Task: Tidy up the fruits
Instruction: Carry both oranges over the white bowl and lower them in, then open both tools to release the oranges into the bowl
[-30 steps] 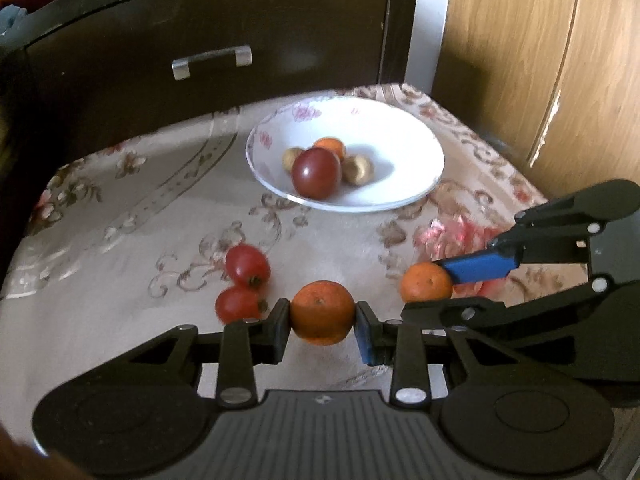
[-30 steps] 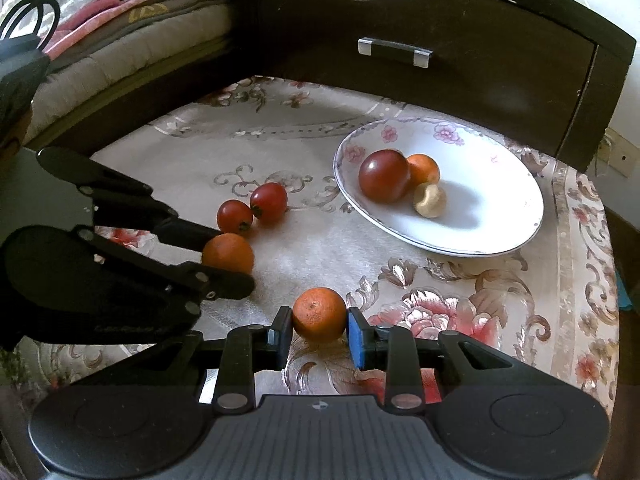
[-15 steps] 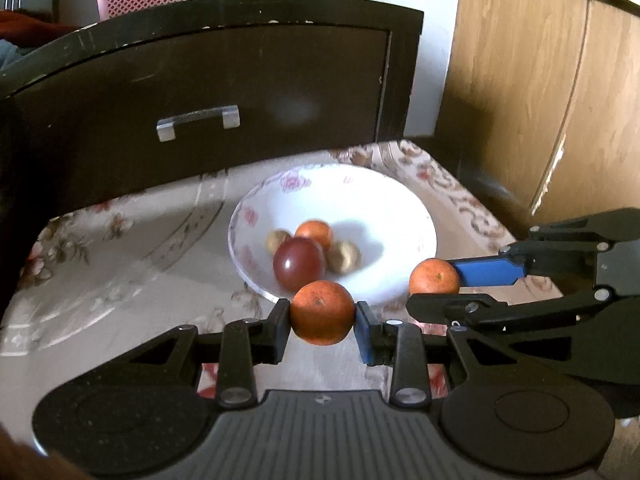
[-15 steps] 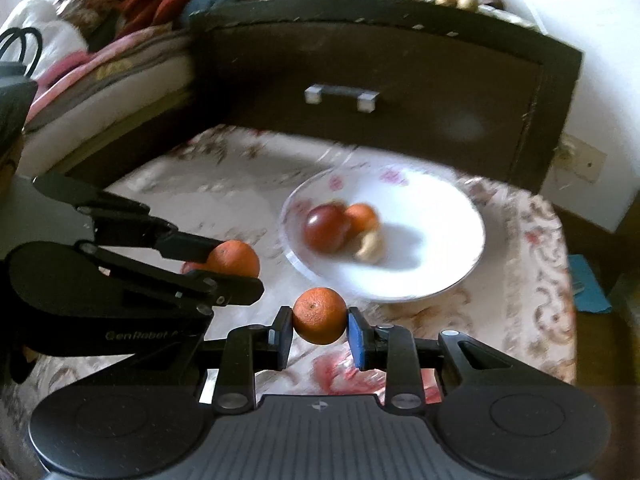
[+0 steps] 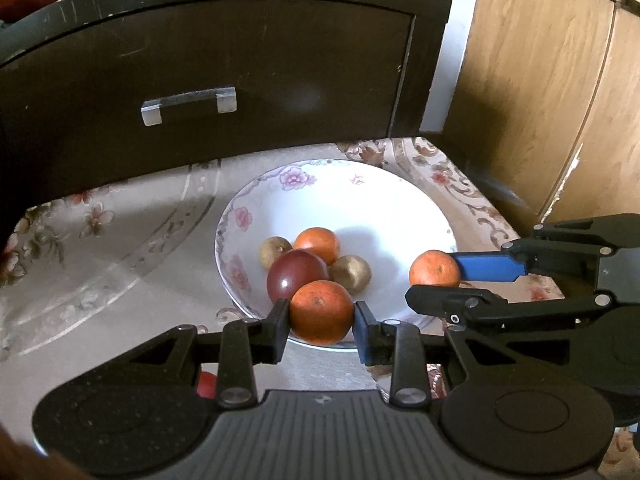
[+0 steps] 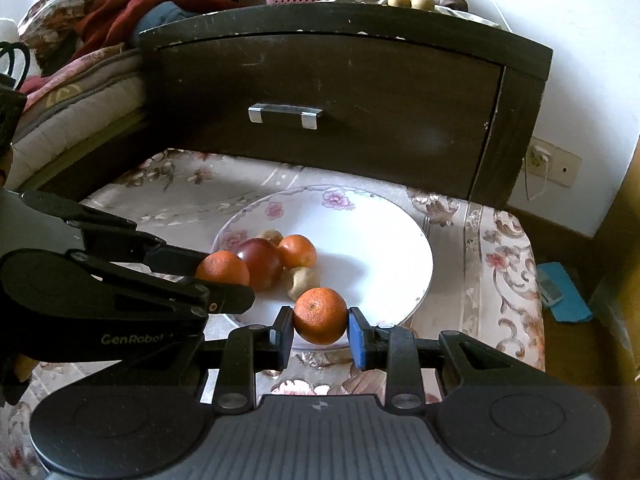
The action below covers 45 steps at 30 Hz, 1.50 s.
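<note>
My left gripper (image 5: 321, 312) is shut on an orange (image 5: 321, 316), held over the near rim of the white floral bowl (image 5: 392, 208). My right gripper (image 6: 320, 316) is shut on a second orange (image 6: 320, 320), held over the bowl's front rim (image 6: 416, 236). In the left wrist view the right gripper (image 5: 434, 276) with its orange (image 5: 434, 269) shows over the bowl's right side. In the bowl lie a dark red fruit (image 5: 294, 272), a small orange (image 5: 318, 242) and two brown round fruits (image 5: 354, 270). The left gripper's orange (image 6: 222, 266) also shows in the right wrist view.
The bowl stands on a floral tablecloth (image 5: 120, 240). A dark wooden drawer unit (image 5: 224, 68) with a metal handle stands right behind it. A wooden cabinet (image 5: 560, 80) is at the right. A red tomato (image 5: 206, 384) peeks from under the left gripper. Bedding (image 6: 72, 80) lies at the left.
Both grippers have lifted their oranges off the tablecloth and carried them forward to the bowl. The two red tomatoes have dropped out of view behind the grippers.
</note>
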Motion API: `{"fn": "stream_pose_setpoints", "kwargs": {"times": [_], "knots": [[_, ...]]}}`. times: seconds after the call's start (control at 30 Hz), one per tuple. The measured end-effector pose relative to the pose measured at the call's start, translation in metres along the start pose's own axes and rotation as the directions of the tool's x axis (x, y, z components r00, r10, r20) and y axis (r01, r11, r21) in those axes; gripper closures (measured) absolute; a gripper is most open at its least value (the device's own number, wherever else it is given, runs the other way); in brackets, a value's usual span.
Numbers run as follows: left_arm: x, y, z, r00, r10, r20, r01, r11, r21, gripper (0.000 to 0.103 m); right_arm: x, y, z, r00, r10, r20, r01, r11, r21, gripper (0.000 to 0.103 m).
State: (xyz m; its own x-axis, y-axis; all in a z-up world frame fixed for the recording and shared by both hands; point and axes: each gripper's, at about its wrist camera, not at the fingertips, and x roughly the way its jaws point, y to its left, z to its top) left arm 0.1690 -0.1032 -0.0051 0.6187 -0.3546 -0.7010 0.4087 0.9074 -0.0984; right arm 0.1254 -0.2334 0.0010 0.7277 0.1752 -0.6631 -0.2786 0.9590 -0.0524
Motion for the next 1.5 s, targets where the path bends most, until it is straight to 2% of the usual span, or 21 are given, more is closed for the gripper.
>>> {"fn": "stream_pose_setpoints", "kwargs": {"times": [0.33, 0.9, 1.23, 1.5], "knots": [[0.008, -0.002, 0.001, 1.000, 0.018, -0.007, -0.018, 1.000, 0.005, 0.063, 0.014, -0.006, 0.003, 1.000, 0.018, -0.014, -0.018, 1.000, -0.015, 0.077], [0.006, -0.005, 0.000, 0.999, 0.036, 0.014, -0.036, 0.999, 0.008, 0.061, 0.015, -0.008, 0.002, 1.000, 0.000, 0.000, 0.000, 1.000, -0.005, 0.074], [-0.008, -0.009, 0.006, 0.998, 0.029, 0.061, -0.030, 0.999, 0.017, 0.061, 0.007, -0.012, 0.004, 0.999, -0.017, 0.029, 0.017, 1.000, 0.007, 0.073], [-0.029, -0.009, 0.003, 0.996, 0.039, 0.082, -0.043, 0.997, 0.057, 0.056, -0.005, -0.015, 0.008, 0.998, -0.036, 0.060, 0.035, 0.999, 0.025, 0.072]]}}
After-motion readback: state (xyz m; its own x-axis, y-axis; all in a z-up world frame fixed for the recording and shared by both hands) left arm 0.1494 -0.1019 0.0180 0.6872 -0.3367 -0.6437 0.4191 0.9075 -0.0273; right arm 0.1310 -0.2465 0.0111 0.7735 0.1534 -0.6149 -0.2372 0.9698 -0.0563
